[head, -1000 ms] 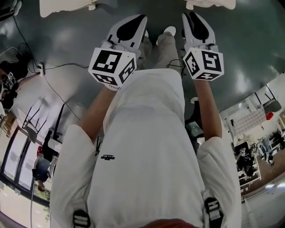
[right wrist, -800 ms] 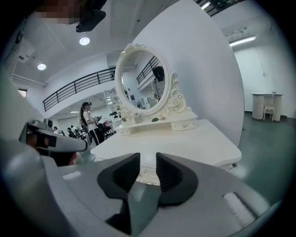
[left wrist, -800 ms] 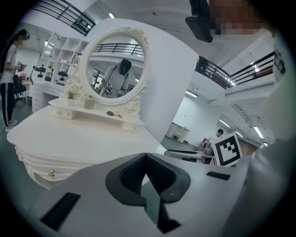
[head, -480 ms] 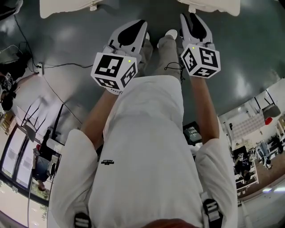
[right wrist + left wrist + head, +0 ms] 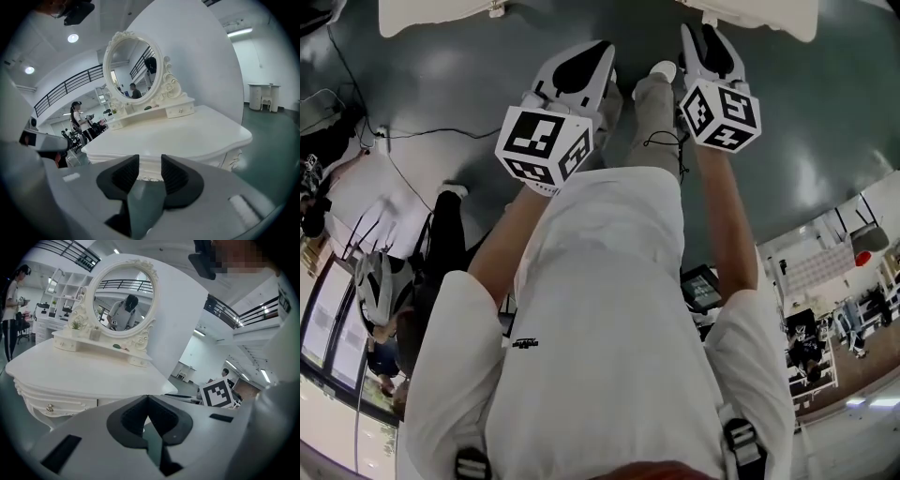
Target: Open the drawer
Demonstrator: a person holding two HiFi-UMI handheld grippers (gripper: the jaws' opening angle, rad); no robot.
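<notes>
So here's where I'm at: I'm standing in front of the white dressing table point(image 5: 84, 376) with the oval mirror point(image 5: 123, 301) on top. I'm holding both grippers out ahead of my chest over the dark floor point(image 5: 825, 103). My left gripper point(image 5: 148, 399) is pinched together, black pads meeting at their tips, nothing caught in there. My right gripper point(image 5: 150, 161) has just been opening up, and there's a clear gap between its two ribbed pads point(image 5: 125, 173), medium-wide I'd say. Nothing's in that gap, just the carved front edge of the table showing through from farther back. The drawer point(image 5: 65, 405) is in the table's front, right under the tabletop. In the left gripper view it sits low on the left side with a little knob point(image 5: 49, 408) on it. It's closed, front flush with the rest of the table. Neither gripper is touching the table or the drawer, there's open air between them and it. In the right gripper view the table is dead ahead, and the low shelf point(image 5: 180, 108) under the mirror runs along the back of the tabletop. From the head view the two grippers sit side by side with my leg point(image 5: 656, 122) showing between them.
</notes>
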